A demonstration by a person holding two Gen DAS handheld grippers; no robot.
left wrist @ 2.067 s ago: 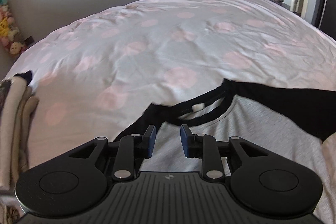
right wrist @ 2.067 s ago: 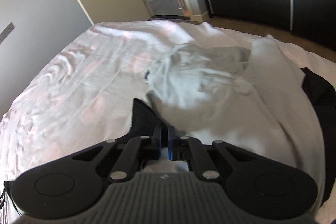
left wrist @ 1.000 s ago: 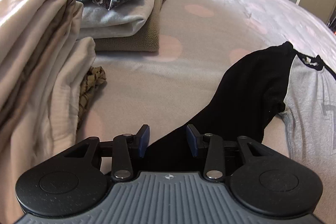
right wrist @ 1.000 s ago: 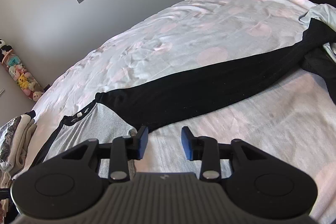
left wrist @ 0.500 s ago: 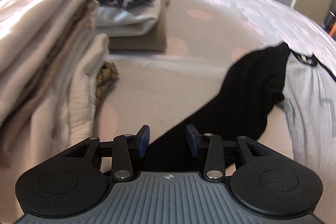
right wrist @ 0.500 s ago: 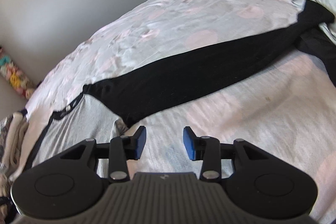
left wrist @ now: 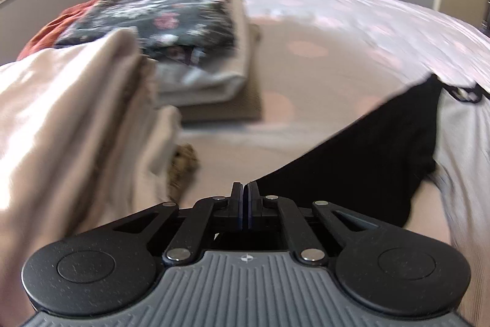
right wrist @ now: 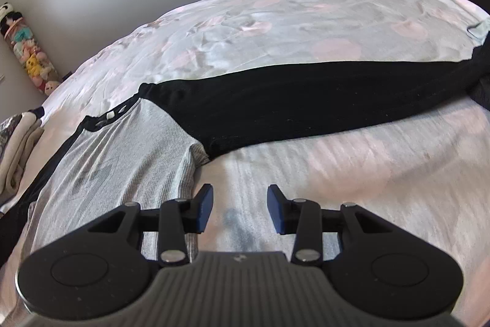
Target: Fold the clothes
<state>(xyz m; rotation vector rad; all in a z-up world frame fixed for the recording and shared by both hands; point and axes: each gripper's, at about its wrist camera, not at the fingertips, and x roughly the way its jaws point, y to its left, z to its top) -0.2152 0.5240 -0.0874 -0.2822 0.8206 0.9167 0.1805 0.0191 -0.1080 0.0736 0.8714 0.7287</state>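
Note:
A grey shirt (right wrist: pixel 122 158) with black sleeves lies flat on the bed, collar toward the far side. In the left wrist view its grey body (left wrist: pixel 459 143) is at the right edge, and one black sleeve (left wrist: pixel 367 149) runs down to my left gripper (left wrist: pixel 246 189). That gripper's jaws are closing to a tight pinch on the sleeve's end. The other black sleeve (right wrist: pixel 306 100) stretches out to the right across the cover. My right gripper (right wrist: pixel 239 204) stands open low over bare sheet, just right of the shirt's side edge, with nothing between its fingers.
A stack of folded clothes topped by a dark floral piece (left wrist: pixel 168 17) sits at the back left. A beige folded pile (left wrist: pixel 76 118) rises close on the left. The pink-spotted bed cover (right wrist: pixel 275 20) spreads beyond. Plush toys (right wrist: pixel 30 57) hang by the wall.
My left gripper has shut on the end of the black sleeve and risen a little. The right gripper, still open, has drifted down toward the shirt's side.

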